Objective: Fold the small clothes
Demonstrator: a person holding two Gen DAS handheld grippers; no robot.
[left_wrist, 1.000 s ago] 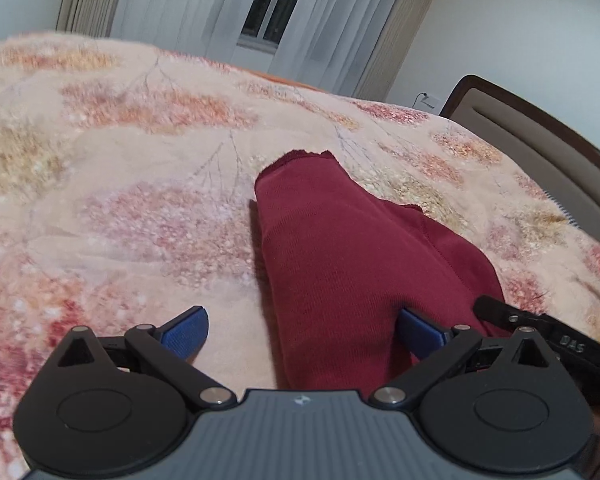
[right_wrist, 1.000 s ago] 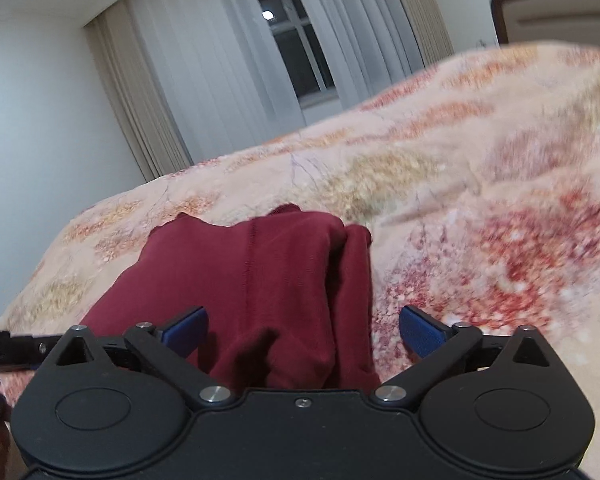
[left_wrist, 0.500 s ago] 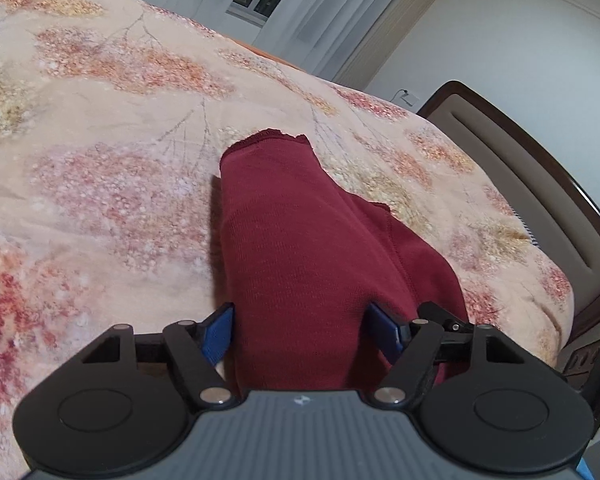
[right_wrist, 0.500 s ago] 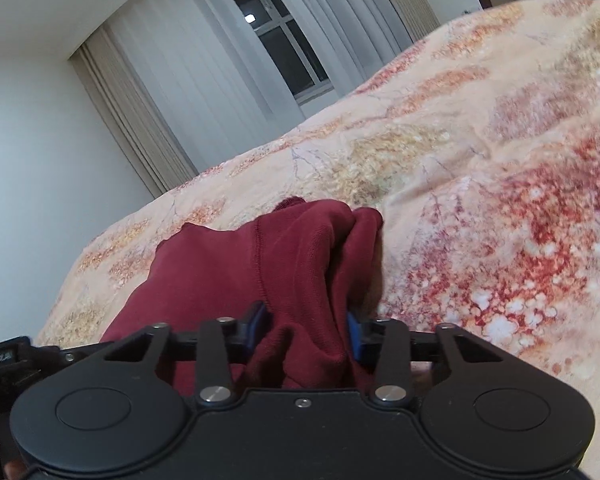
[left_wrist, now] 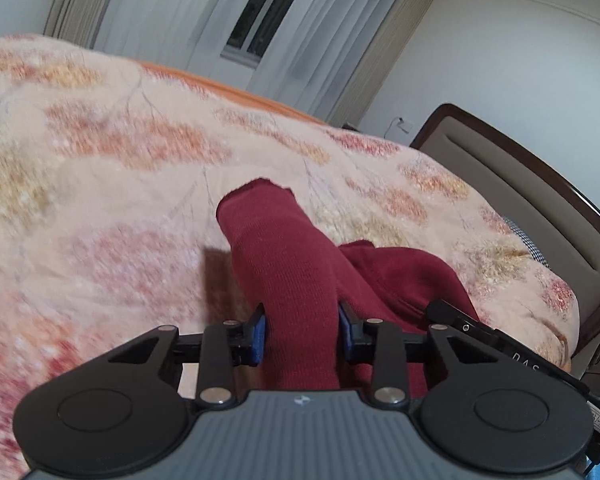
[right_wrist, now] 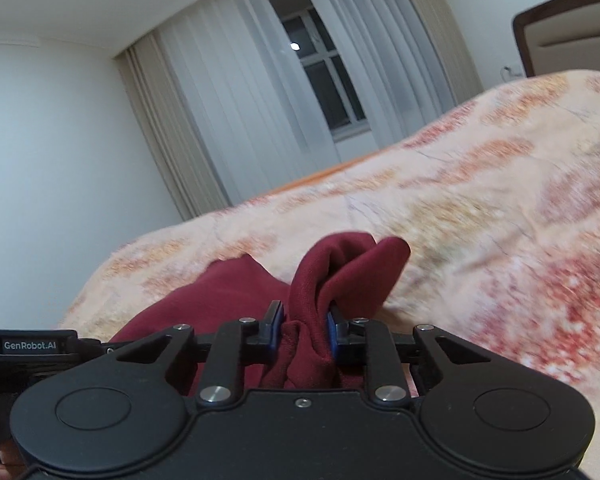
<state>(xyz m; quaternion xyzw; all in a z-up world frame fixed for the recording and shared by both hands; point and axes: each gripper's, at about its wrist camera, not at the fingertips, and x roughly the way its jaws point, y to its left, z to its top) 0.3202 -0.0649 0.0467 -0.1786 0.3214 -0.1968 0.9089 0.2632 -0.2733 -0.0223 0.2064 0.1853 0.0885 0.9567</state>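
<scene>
A dark red garment (left_wrist: 284,264) lies on the floral bedspread (left_wrist: 100,200), its near end raised off the bed. My left gripper (left_wrist: 302,332) is closing, and its blue pads (left_wrist: 259,338) press a bunched fold of the red cloth from both sides. The right gripper (right_wrist: 303,330) is closing too, its pads (right_wrist: 333,336) pinching another bunch of the same garment (right_wrist: 340,276), which stands up in folds ahead of the jaws. The other gripper's black body shows at the right edge of the left wrist view and the left edge of the right wrist view.
The bedspread (right_wrist: 500,200) stretches away on all sides. A brown padded headboard (left_wrist: 520,184) runs along the right. White curtains and a window (right_wrist: 324,92) stand behind the bed. Fingers of a hand (right_wrist: 4,464) show at the lower left of the right wrist view.
Both grippers went from wide open around the garment to closed on bunches of it. Both have risen, lifting the near end of the cloth off the bedspread.
</scene>
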